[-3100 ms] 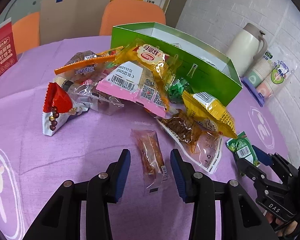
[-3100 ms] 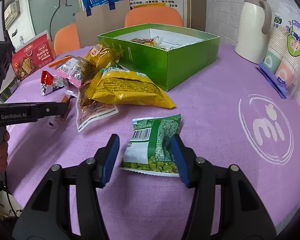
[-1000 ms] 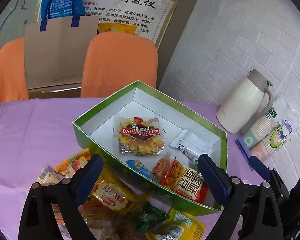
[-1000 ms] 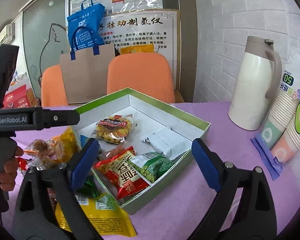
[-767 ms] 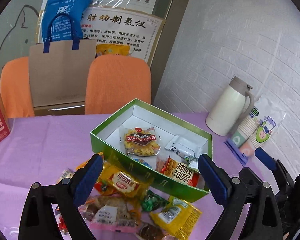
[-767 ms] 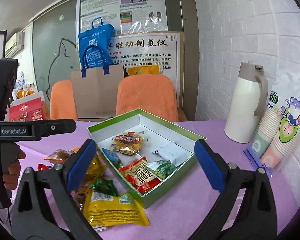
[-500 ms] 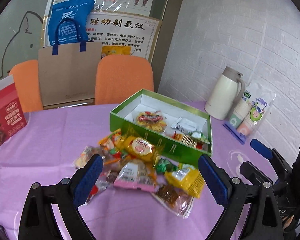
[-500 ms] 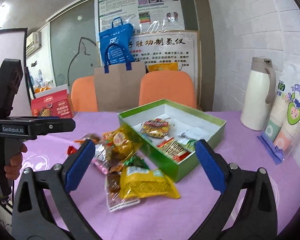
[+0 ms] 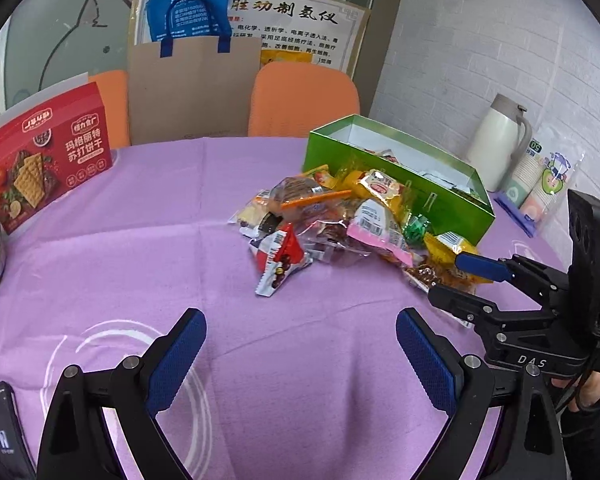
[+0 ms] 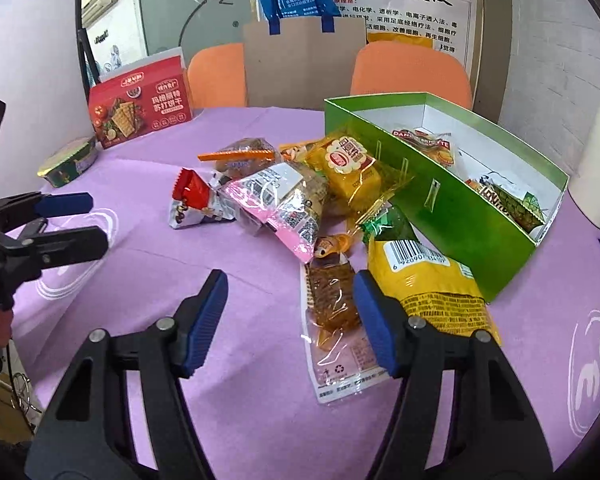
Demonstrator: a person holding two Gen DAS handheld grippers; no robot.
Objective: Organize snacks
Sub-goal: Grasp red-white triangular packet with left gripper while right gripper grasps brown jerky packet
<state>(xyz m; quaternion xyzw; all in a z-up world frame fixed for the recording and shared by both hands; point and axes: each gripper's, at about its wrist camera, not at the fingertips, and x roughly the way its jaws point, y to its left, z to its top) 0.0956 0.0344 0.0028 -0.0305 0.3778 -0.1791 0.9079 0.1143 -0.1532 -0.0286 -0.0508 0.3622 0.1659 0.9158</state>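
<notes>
A green box [image 9: 400, 196] with several packets inside stands on the purple cloth, its long wall [image 10: 460, 216] facing the loose snack pile. The pile holds a red triangular packet [image 9: 278, 258], a pink packet [image 10: 276, 204], a yellow bag [image 10: 424, 284] and a clear jerky packet [image 10: 334, 300]. My left gripper [image 9: 300, 344] is open and empty, low over bare cloth in front of the pile. My right gripper [image 10: 291, 312] is open too, its right finger [image 10: 374, 316] beside the jerky packet and the yellow bag.
A red cracker box [image 9: 48, 160] stands at the far left, with a green tin [image 10: 68, 162] near it. A white thermos [image 9: 500, 140] and stacked paper cups [image 9: 540, 184] sit behind the green box. Orange chairs and a paper bag line the table's far side.
Both grippers have drawn back from above the green box and come down close to the cloth in front of the pile. Both stay open and empty; the right has narrowed.
</notes>
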